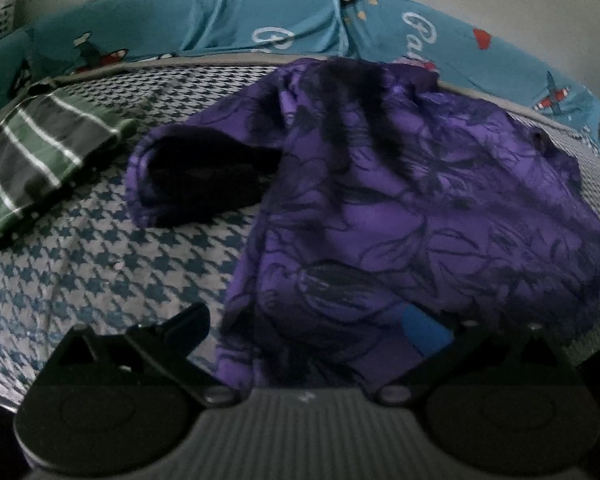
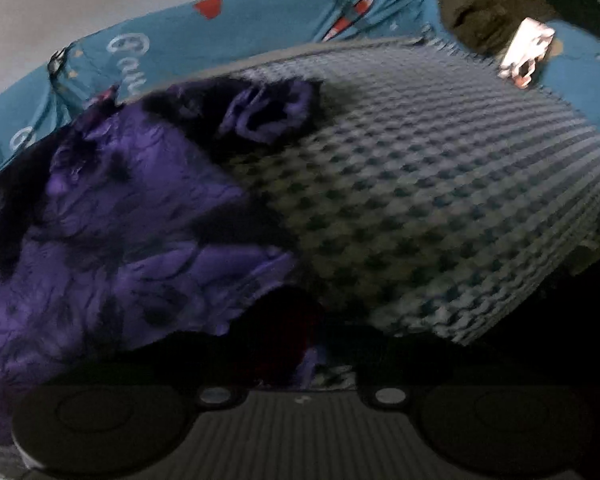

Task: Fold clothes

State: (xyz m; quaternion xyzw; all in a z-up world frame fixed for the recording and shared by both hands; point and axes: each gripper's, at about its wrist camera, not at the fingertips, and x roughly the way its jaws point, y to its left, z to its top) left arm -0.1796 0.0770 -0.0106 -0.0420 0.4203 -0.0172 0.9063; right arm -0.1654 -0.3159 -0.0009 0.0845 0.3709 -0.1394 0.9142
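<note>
Purple shirt (image 1: 400, 208) hem is being draped betw. spread-apart left gripper (image 1: 308, 332) jaws; houndstooth sheet (image 2: 440, 208) is lying bare rt. Right gripper (image 2: 300, 360) jaws: can't tell.

Crumpled purple floral-print garment (image 1: 400, 200) lies spread on houndstooth cloth (image 1: 100, 272).

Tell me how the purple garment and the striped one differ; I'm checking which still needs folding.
The purple garment lies rumpled and spread out, one sleeve sticking out, while the striped garment sits as a compact, flat, folded-looking piece. The purple garment carries a dark leafy print; the striped garment has green and grey bands with thin white lines. The purple garment looks larger in view and reaches the left gripper; the striped garment lies apart. Both rest on the houndstooth cover.
</note>
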